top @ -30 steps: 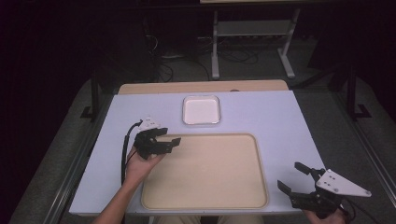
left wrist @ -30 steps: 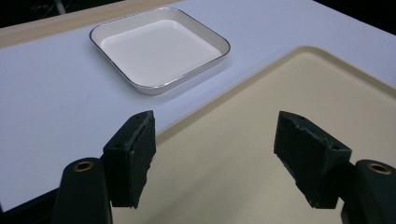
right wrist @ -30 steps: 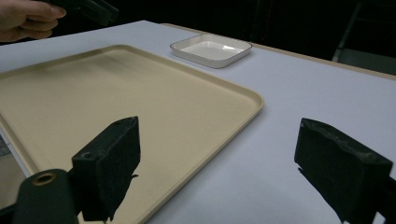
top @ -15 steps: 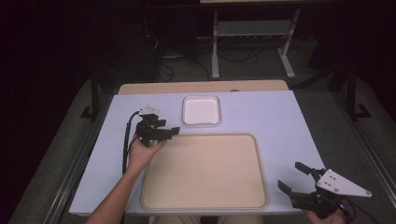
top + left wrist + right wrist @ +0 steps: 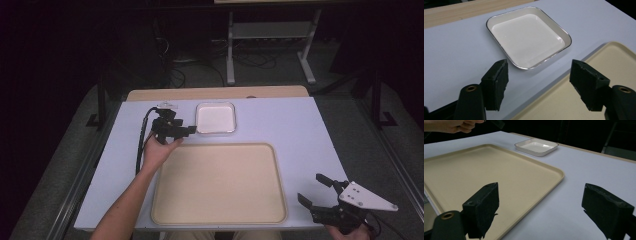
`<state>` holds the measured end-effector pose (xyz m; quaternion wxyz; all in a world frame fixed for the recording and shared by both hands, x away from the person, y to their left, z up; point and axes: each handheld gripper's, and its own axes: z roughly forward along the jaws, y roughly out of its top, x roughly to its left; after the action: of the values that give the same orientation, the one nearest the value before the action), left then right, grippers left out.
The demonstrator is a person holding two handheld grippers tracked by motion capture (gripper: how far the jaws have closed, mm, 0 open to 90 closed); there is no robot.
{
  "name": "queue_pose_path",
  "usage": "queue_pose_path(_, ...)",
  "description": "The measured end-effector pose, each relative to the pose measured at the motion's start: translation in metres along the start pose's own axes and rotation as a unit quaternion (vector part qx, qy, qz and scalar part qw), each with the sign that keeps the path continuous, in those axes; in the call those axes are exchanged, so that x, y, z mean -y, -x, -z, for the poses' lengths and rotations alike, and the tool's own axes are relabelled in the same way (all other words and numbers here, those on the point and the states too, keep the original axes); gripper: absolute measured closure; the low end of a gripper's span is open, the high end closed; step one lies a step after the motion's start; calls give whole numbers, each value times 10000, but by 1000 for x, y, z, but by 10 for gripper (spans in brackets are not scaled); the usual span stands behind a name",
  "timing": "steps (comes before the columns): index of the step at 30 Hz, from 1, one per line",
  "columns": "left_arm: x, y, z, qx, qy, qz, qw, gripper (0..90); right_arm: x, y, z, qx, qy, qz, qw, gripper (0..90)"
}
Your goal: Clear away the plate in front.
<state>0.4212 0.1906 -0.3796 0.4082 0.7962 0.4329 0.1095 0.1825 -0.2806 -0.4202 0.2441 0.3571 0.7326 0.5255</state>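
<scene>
Table (image 5: 300,130): white top, carries everything.
Tray (image 5: 220,185): beige, along near edge, centre.
Dish (image 5: 215,118): white, square, near far edge.
Left tool (image 5: 186,131): released, jaws just narrowed slightly, nothing between, beside dish.
Right tool (image 5: 315,191): released, near-right corner.

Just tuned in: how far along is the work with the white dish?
Nothing looks done: the white dish sits untouched on the table, beside the beige tray. In hand: the left tongs, open, reach toward it. Left: gripping it. The right tongs sit open.
</scene>
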Motion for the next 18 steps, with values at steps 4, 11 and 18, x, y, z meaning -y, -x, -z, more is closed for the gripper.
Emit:
queue_pose_path(4,-6,-2,-3,-15,-12,54,10000,334,0,0,0,-2,-1,10,10000,133)
queue_pose_path(11,-23,-12,-16,-134,-129,80,9998,340,0,1,-1,5,-14,-42,10000,133)
queue_pose_path(18,-38,-22,-29,-172,-219,219,9994,369,1,1,-1,20,-23,-30,10000,133)
